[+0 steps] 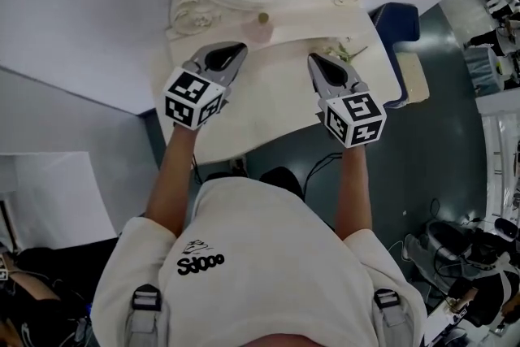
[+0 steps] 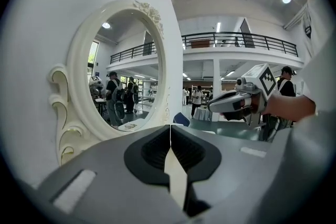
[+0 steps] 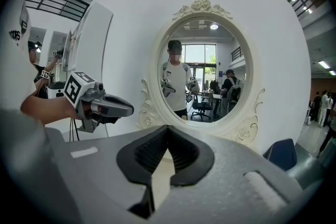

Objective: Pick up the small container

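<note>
Left gripper [image 2: 170, 136], fingers [image 2: 152, 152] together, beside oval mirror [image 2: 126, 68].

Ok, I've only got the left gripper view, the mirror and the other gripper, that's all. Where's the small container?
Observer: On the head view the small container stands on the table at the foot of the mirror, ahead of the left gripper and the right gripper, between them.
Operator: Is the right gripper carrying anything?
Observer: No, its own view shows the jaws together, nothing between them.
Operator: Anything else close by?
Observer: A green sprig lies on the table, just past the right gripper.
</note>
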{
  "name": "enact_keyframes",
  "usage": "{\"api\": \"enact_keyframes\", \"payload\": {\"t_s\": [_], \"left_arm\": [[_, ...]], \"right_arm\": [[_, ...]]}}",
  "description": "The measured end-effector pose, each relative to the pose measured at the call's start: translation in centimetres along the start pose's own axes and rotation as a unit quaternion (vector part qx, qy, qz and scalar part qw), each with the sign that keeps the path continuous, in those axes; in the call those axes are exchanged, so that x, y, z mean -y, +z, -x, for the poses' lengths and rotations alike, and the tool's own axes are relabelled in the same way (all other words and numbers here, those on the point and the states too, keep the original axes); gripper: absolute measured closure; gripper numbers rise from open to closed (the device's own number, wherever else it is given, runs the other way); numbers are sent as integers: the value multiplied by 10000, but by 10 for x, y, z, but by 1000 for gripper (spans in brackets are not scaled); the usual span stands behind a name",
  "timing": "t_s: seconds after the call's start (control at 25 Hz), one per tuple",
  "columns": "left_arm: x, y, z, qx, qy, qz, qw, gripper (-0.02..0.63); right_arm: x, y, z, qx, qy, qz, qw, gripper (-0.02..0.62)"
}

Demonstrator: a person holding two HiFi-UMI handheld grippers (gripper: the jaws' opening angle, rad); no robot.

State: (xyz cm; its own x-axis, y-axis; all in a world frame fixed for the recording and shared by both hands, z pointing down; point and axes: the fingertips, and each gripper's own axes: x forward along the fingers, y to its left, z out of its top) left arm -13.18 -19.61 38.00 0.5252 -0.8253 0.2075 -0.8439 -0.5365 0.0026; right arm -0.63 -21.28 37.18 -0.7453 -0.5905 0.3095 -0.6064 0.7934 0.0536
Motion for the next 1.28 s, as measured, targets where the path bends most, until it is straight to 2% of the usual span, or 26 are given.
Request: {"api": "enact_keyframes", "payload": {"t_s": [0.28,0.56,0.84,1.12,1.28], "left_arm": [[-11,-11,-33,-180,27,318,9993,552],[-38,-35,-75,-529,441,551,9961,488],[-76,-60,-122,-654,765,829,9915,445],[-99,-87,-168,-724,675,1027,9898,402],[-106,-95,-186,-735,692,986,9900,388]], "right_arm": [[31,-13,-22,-217,54,-122,9997,594],[63,-22,-55,-390,464,-189,9980,594],[92,-44,-94,-691,841,-237,9938,594],[122,-79,-125,-1024,967,-428,9891,594],[138,-90,-133,-1149,914,-563,9876,594]]}}
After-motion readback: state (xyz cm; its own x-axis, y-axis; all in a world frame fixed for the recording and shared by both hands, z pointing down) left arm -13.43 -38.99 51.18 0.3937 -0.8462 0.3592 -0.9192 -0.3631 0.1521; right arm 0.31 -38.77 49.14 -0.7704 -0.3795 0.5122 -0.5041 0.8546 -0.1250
